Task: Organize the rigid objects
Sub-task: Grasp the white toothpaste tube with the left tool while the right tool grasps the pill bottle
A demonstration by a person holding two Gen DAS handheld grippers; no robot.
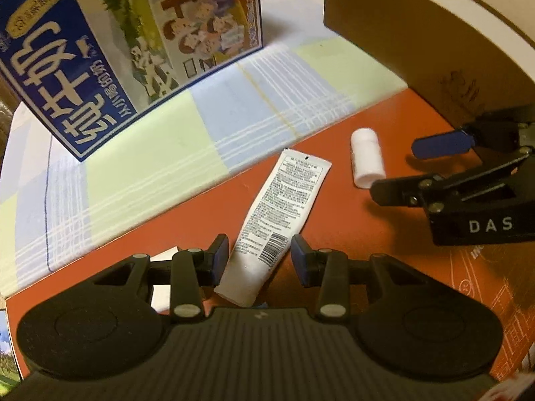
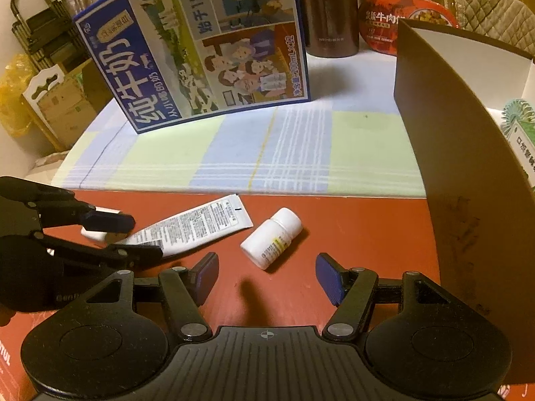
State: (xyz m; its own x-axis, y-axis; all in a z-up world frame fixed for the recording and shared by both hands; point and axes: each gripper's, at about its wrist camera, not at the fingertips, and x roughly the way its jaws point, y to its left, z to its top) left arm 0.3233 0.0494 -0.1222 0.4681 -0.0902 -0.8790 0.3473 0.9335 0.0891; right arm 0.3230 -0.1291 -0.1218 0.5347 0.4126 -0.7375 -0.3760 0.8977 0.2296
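A white tube with small print and a barcode lies flat on a red surface. My left gripper stands over its cap end with a blue pad on either side. Small gaps show, so it is open around the tube. From the right wrist view the tube runs leftward into the left gripper. A small white pill bottle lies on its side just beyond the open right gripper, with nothing between those fingers. In the left wrist view the bottle lies beside the right gripper.
A tall blue milk carton box stands on the checked cloth behind the red surface. A brown cardboard box wall rises close on the right. A brown flask and a red noodle bowl stand at the back.
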